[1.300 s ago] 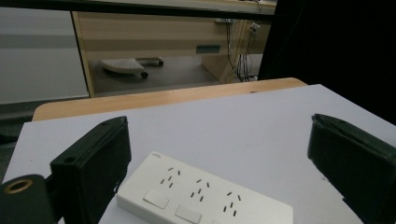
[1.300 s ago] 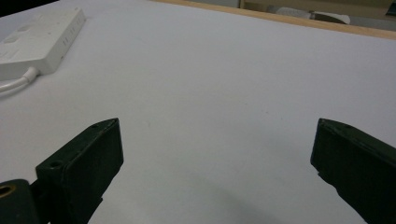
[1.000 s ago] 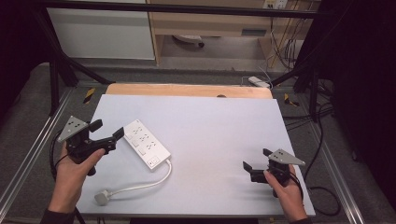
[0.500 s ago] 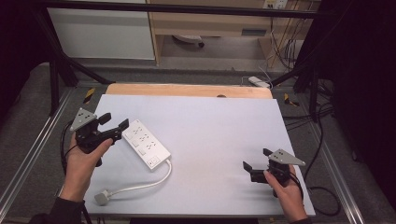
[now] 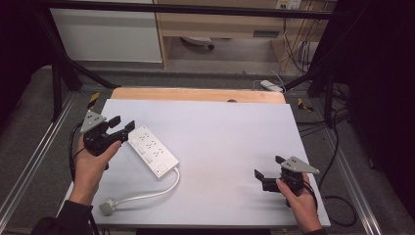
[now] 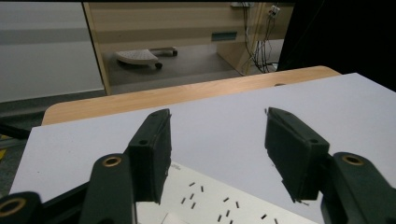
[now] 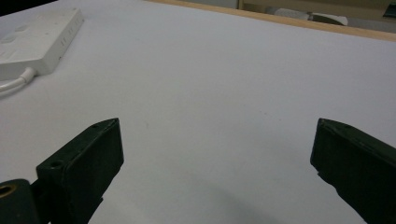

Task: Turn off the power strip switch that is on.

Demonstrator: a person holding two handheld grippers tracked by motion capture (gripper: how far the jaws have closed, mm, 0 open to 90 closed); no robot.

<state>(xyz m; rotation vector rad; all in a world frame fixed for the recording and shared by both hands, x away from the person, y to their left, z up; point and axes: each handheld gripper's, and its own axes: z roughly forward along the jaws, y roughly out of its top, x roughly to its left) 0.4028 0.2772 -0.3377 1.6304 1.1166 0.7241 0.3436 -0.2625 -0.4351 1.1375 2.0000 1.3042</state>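
A white power strip (image 5: 152,151) lies slantwise on the left half of the white table top (image 5: 230,132). Its cable (image 5: 147,195) curls to a plug (image 5: 106,207) near the front edge. My left gripper (image 5: 123,125) hovers at the strip's far left end, and its jaws have just been closing. In the left gripper view the strip (image 6: 219,201) lies below the gap of the left gripper (image 6: 217,154), with no pad touching it. My right gripper (image 5: 263,177) rests at the front right, wide open over bare table. The right gripper (image 7: 217,158) sees the strip (image 7: 37,37) far off.
A wooden strip (image 5: 195,94) borders the table's far edge. Beyond it are a floor, a white cabinet (image 5: 107,34) and wooden furniture with hanging cables (image 5: 293,54). Metal rails run along both sides of the table.
The left hand has carried its gripper away from the person, from beside the strip's middle to its far end. Its jaws stand closer together. The right gripper has stayed put.
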